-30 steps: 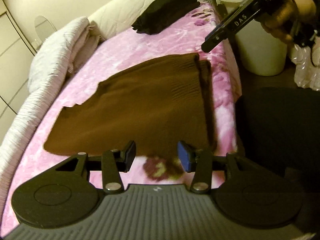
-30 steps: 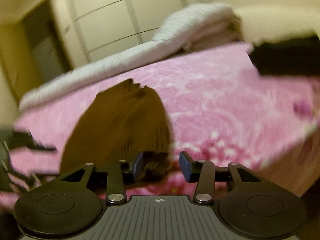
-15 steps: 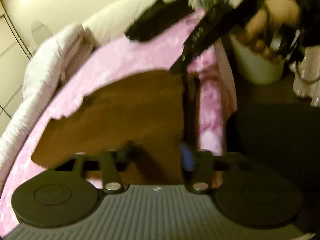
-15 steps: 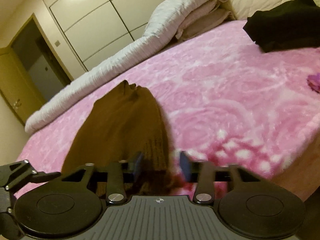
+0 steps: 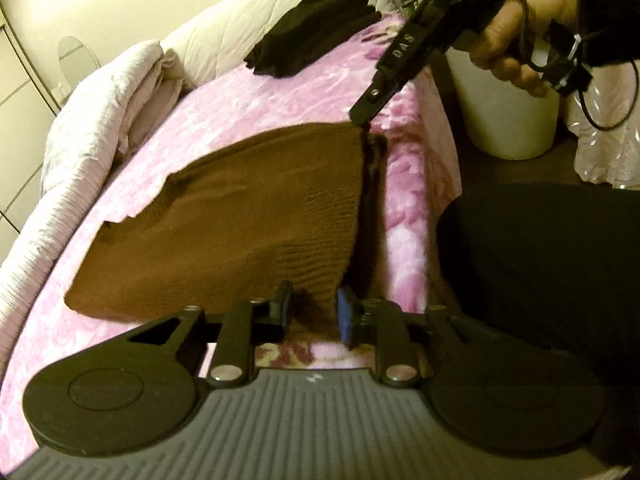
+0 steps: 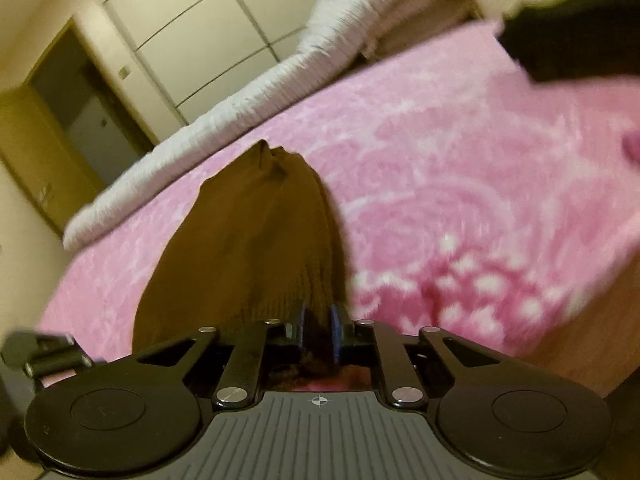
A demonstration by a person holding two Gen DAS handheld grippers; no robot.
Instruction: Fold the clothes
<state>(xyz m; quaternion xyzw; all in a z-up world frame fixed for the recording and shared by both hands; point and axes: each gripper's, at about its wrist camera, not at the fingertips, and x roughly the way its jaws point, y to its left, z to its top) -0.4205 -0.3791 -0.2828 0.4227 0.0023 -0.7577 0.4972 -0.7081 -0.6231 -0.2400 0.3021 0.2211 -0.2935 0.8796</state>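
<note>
A brown knit garment (image 5: 248, 216) lies on the pink bed cover (image 5: 248, 92). My left gripper (image 5: 312, 312) has its jaws around the garment's near hem corner, a gap still showing between the pads. My right gripper (image 6: 318, 330) is shut on the hem's other corner, with the brown garment (image 6: 256, 240) stretching away from it. In the left wrist view the right gripper (image 5: 360, 118) touches the far hem corner, held by a hand.
A folded black garment (image 5: 316, 32) lies at the far end of the bed and shows in the right wrist view (image 6: 572, 40). A white rolled duvet (image 5: 92, 108) lines the left side. A white bin (image 5: 508, 112) stands beside the bed. Dark fabric (image 5: 540, 264) is at right.
Both grippers came down onto the brown garment's hem. The right gripper closed on its corner; the left gripper's jaws narrowed around the near corner, which has lifted slightly.
</note>
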